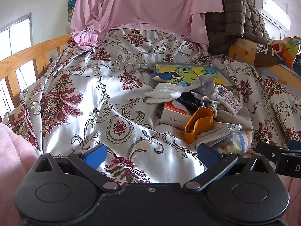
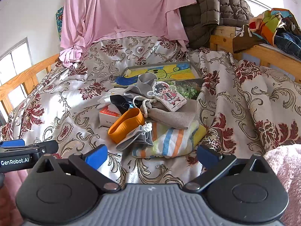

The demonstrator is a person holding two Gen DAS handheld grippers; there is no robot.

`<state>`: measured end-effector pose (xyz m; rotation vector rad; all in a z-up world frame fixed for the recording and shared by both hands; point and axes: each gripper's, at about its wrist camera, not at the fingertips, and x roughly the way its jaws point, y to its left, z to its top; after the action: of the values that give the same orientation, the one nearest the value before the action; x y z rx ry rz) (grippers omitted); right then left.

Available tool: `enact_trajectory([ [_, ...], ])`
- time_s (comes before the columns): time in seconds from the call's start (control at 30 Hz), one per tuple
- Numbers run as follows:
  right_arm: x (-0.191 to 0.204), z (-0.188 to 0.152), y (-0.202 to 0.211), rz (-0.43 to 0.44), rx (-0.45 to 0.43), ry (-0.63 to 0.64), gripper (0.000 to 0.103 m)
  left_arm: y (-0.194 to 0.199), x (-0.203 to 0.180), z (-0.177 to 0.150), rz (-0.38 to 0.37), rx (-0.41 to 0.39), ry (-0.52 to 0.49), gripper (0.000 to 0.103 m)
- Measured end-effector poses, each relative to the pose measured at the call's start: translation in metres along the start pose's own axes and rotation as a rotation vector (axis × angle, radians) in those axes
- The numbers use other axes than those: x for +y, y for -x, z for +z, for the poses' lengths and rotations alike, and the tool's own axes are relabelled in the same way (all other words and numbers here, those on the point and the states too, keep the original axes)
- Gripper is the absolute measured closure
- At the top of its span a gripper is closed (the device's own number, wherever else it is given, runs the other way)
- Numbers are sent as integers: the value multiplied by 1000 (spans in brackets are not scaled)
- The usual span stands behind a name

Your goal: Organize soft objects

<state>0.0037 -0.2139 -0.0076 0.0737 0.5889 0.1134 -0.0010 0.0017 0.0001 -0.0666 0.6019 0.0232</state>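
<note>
Soft things lie in a heap on the bedspread (image 2: 62, 101), ahead of both grippers: a striped towel (image 2: 169, 141) nearest the right gripper (image 2: 152, 157), a grey pouch (image 2: 169, 116) with a white cord, a small grey bag (image 2: 135, 139), white socks (image 1: 163, 93), and a black cloth (image 2: 120, 99). Among them sit an orange band (image 2: 128, 125), a small box (image 2: 108, 115) and a cartoon tag (image 2: 167, 96). Behind the heap rests a flat tray (image 2: 160, 71) with a yellow and blue picture.

The left gripper (image 1: 151, 155) hovers over bare bedspread, the heap ahead and to its right. Both grippers stand wide apart with nothing between their jaws.

The shiny, flowered bedspread covers a bed with wooden rails (image 1: 28, 54). A pink sheet (image 2: 122, 9) hangs at the far end, a brown quilted jacket (image 2: 216, 9) beside it. A window (image 1: 11, 39) shows at left.
</note>
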Motion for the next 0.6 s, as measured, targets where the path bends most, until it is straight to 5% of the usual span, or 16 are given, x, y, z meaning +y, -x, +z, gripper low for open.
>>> enact_trajectory([
  [0.6,0,0,0,1,0,-1,0,1,1,-3,0,-4,-3,1],
])
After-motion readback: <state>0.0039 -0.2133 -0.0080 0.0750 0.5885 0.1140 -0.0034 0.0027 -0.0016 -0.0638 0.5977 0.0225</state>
